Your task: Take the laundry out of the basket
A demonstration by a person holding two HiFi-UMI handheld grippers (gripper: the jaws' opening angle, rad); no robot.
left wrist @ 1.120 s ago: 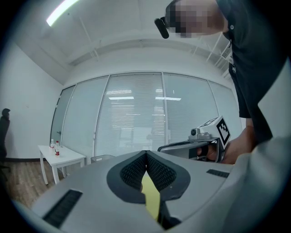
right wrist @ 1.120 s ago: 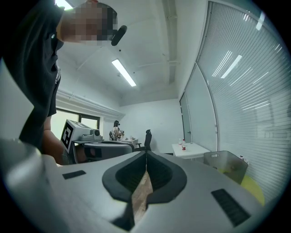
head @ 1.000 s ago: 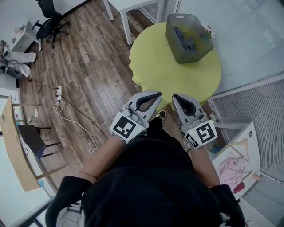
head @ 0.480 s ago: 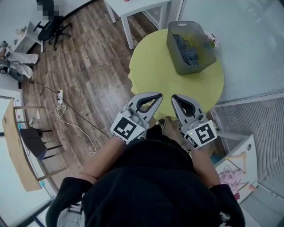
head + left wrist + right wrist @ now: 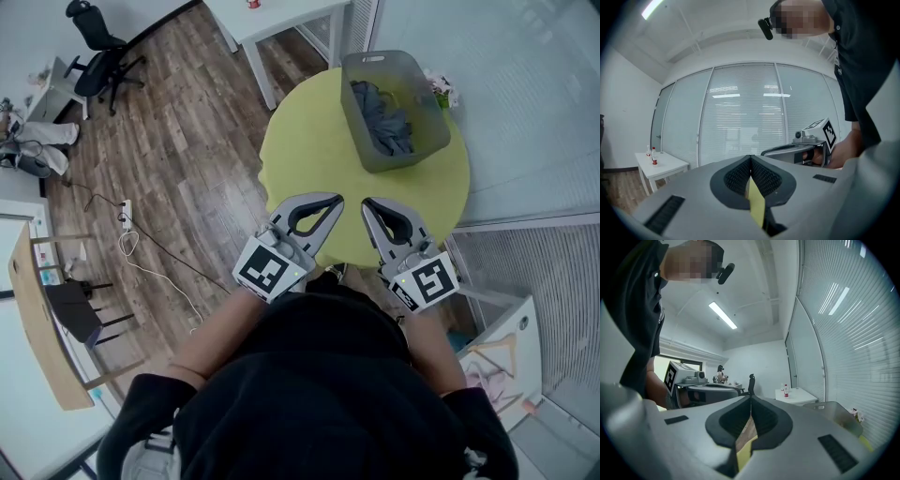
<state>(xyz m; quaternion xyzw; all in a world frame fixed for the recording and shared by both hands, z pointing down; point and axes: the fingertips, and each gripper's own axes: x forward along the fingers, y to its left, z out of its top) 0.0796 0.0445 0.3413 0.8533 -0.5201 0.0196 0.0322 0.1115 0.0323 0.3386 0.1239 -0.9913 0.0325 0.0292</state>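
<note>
Wood-floor room, round yellow counter (image 5: 309, 159) with a grey basket (image 5: 401, 157) of dark laundry (image 5: 380, 127); left tool (image 5: 332, 201) and right tool (image 5: 367, 204) both clenched, empty.

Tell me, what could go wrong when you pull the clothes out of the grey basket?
The laundry lies bunched, so a tug might drag the basket, which stands near the far edge of the yellow table. The small flowery thing beside it could get knocked off. The left gripper and right gripper are both shut, so they must open first.
</note>
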